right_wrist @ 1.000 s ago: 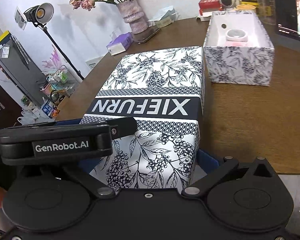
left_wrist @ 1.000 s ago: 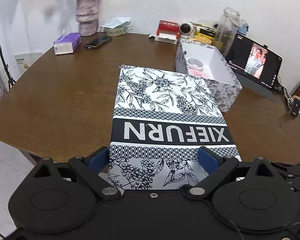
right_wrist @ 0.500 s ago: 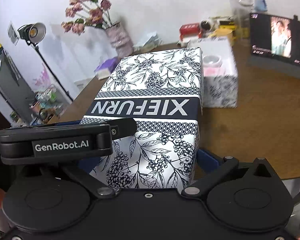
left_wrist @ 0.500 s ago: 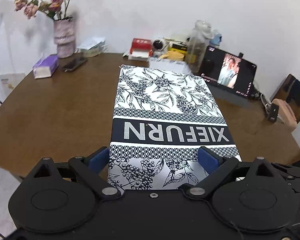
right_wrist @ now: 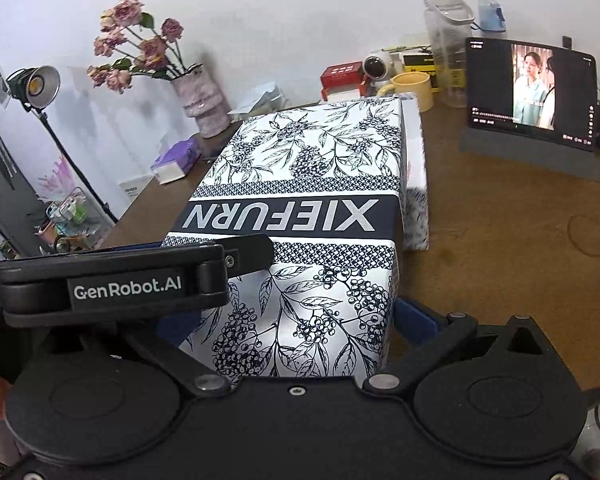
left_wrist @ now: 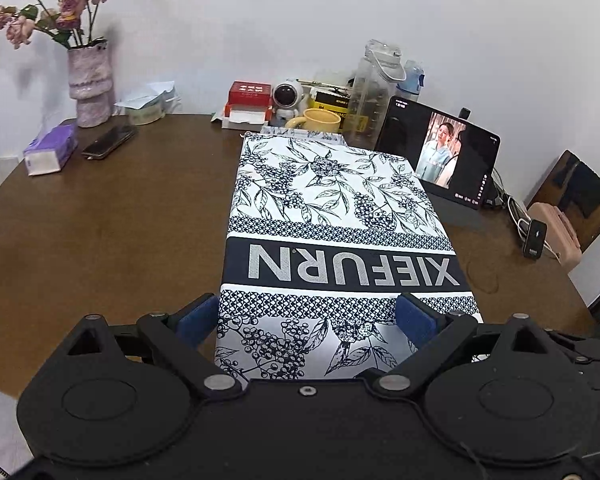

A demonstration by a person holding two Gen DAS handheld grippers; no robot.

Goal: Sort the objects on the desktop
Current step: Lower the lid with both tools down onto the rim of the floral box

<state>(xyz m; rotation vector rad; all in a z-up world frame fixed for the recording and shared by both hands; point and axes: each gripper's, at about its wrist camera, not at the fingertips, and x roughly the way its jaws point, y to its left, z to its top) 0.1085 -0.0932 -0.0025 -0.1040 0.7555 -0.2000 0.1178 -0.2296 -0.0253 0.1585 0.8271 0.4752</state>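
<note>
Toward the table's (left_wrist: 100, 240) far right edge, over the open box (right_wrist: 416, 184), keep both left gripper (left_wrist: 312, 316) and right gripper (right_wrist: 296, 320) clamped on the patterned lid (left_wrist: 332, 216), level, lowering squarely.

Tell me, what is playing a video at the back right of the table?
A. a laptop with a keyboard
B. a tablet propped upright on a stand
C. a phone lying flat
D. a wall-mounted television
B: the tablet stands tilted on a grey stand on the table beside the clear water bottle, its lit screen showing two people; the phone near the vase lies flat with a dark screen.
</note>
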